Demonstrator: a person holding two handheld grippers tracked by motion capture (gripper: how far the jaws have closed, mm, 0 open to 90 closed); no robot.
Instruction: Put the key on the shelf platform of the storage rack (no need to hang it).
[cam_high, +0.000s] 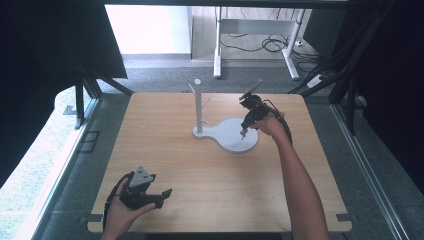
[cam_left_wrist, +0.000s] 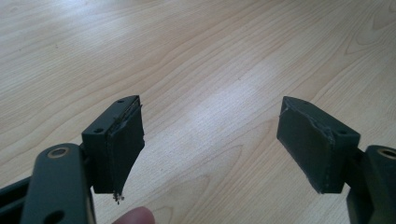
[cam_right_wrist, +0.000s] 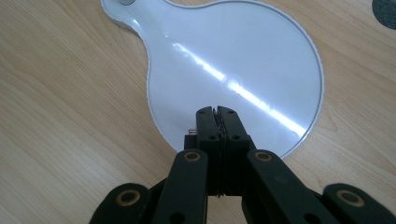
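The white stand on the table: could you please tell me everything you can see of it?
The white stand is a flat, glossy, plastic-looking base, a large round disc narrowing into a small lobe from which a slim upright post rises with short pegs angling upward near its top. It sits flat on the wooden table, beyond the middle. The right tool, jaws shut, points down over the disc near its edge; whether it touches cannot be told.
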